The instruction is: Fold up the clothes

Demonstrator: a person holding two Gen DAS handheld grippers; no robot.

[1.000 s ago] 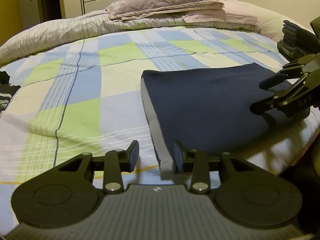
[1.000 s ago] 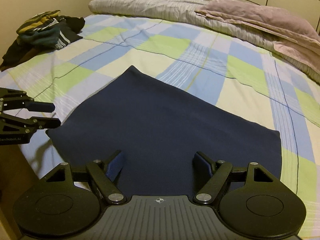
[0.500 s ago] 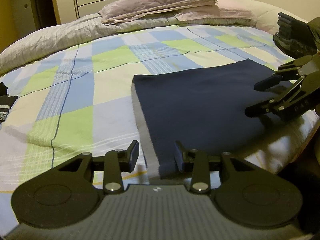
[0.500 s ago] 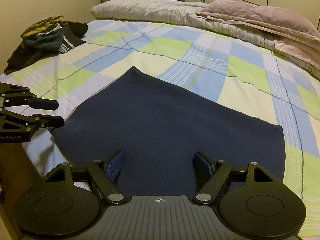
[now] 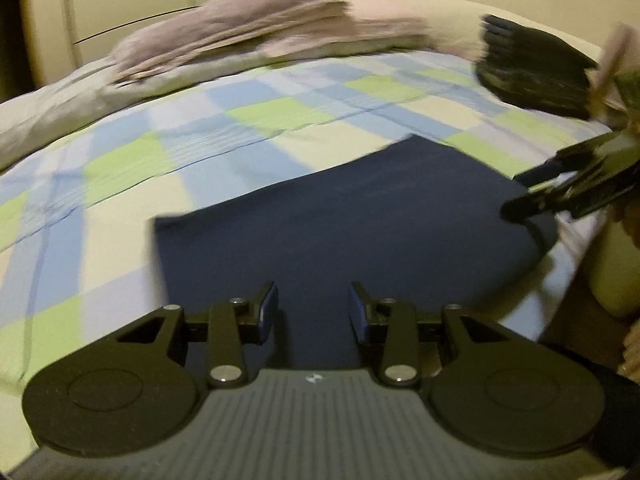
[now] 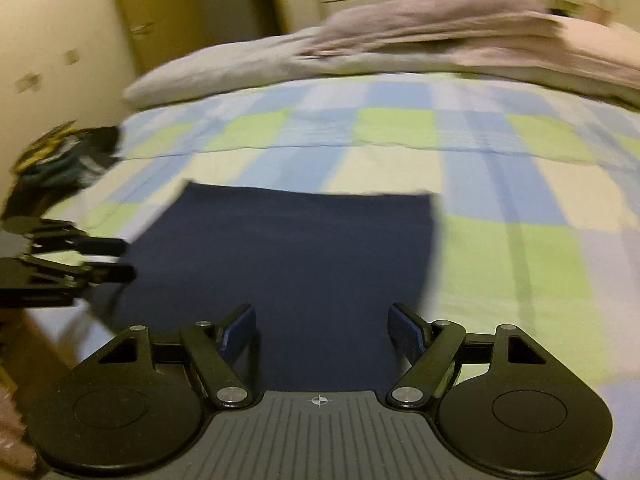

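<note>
Over the folded cloth [image 5: 340, 216] on the bed [image 5: 120, 168], both hand-held grippers, left [image 5: 313, 312] and right [image 6: 322, 330], hover spread, pinching nothing.

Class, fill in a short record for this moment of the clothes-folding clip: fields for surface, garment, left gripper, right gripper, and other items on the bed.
surface: bed with checked sheet
garment: navy cloth, lying flat and folded
left gripper: open, empty, over the cloth's near edge
right gripper: open wide, empty, over the cloth
other items: pillows; pile of dark clothes; dark stack
</note>
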